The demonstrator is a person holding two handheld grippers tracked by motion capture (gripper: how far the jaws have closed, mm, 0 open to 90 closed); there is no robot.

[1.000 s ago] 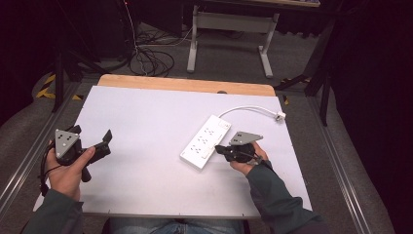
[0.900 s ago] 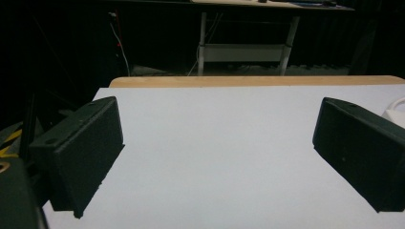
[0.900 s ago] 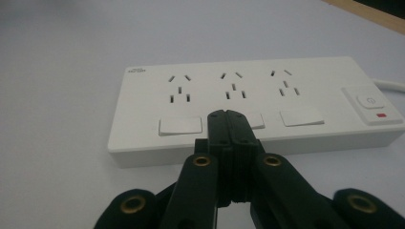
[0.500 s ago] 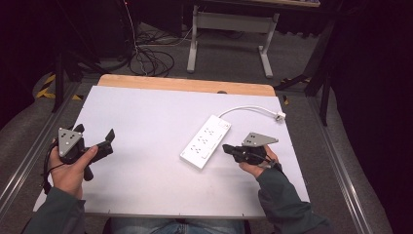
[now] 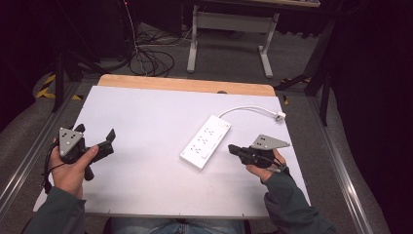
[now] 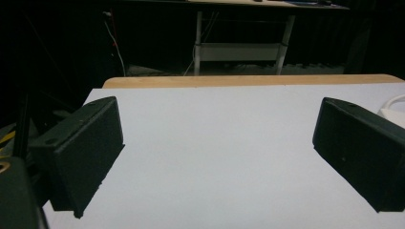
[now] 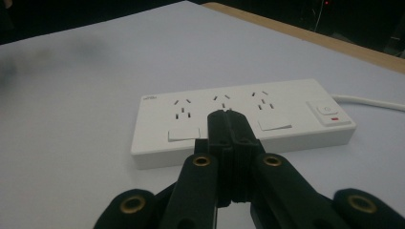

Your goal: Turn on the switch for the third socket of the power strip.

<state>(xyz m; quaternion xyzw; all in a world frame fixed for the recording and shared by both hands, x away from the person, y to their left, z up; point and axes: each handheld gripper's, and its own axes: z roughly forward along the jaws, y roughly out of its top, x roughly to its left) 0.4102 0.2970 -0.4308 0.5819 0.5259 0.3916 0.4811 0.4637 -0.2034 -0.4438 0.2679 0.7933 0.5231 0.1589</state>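
Power strip is the obvious target here, a white three-outlet bar lying flat on the white surface, a bit right of center, angled so its switch end points toward about 1 o'clock in the high view. Its white cord loops off toward 2 o'clock and ends in a plug near the surface's right edge. The right hand-held gripper sits just beside the strip at its 4 o'clock side, jaws pressed together on nothing, tips aimed at the long side wall without touching, as far as I can tell. The left hand-held gripper is well apart at 9 o'clock, jaws spread wide over bare surface. Handling guess: rigid plastic shell, light-ish, smooth enough to slide around if nudged instead of gripped. I'd pinch it across the narrow width near the middle so it stays balanced, and keep off the rocker switch. The trailing cord will probably drag and twist the strip a little when it's lifted.
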